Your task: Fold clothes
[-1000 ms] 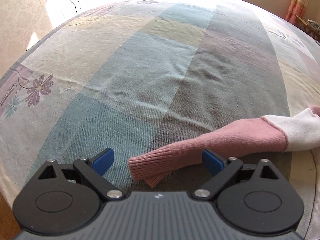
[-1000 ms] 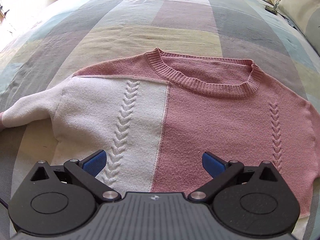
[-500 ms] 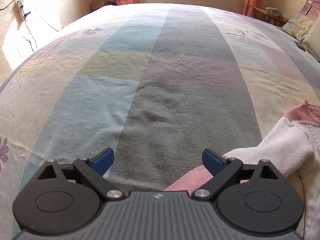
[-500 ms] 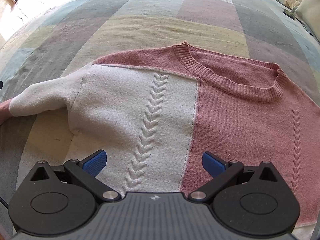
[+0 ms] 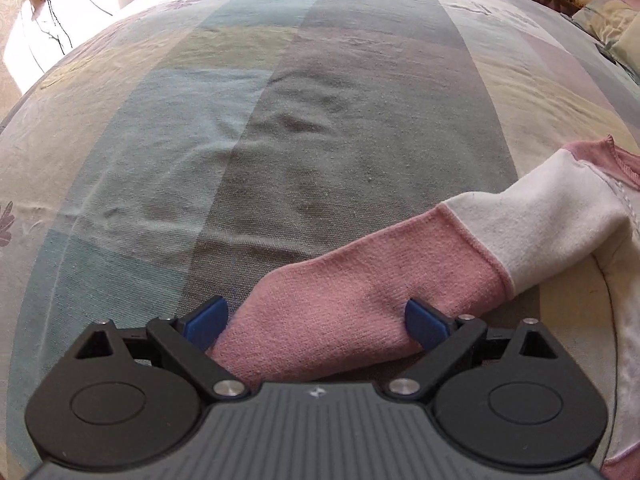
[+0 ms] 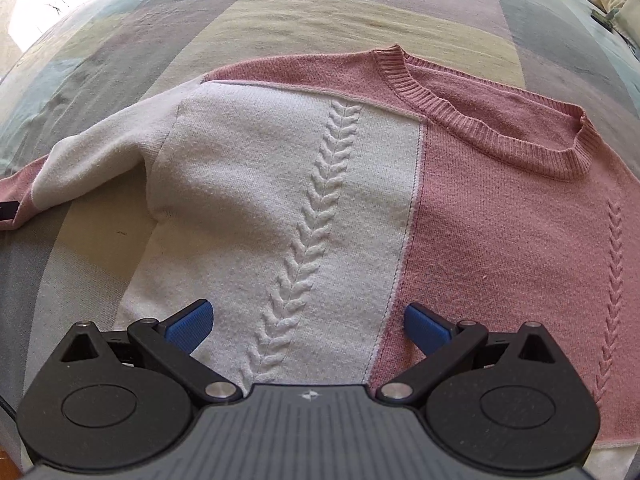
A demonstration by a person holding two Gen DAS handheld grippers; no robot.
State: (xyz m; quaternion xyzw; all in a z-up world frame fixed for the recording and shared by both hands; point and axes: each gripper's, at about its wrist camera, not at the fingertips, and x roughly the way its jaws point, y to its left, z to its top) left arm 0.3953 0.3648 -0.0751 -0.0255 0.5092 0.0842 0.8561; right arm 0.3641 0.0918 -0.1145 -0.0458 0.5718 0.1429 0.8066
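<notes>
Left wrist view: left gripper (image 5: 316, 322) spread wide, its blue fingers (image 5: 206, 320) straddling the pink knitted sleeve (image 5: 360, 292) at lower centre, nothing clamped. Right wrist view: right gripper (image 6: 308, 322) also wide open, low over the pink-and-white cable-knit sweater (image 6: 320, 184) lying flat mid-frame on the pastel checked bedspread (image 6: 320, 12).

A pink-and-white knitted sweater (image 6: 320, 184) lies flat, front up, on the bed ahead of the right tool, ribbed collar at the far side. Its sleeve (image 5: 360, 292), white then pink, stretches out between the left tool's open fingers.
</notes>
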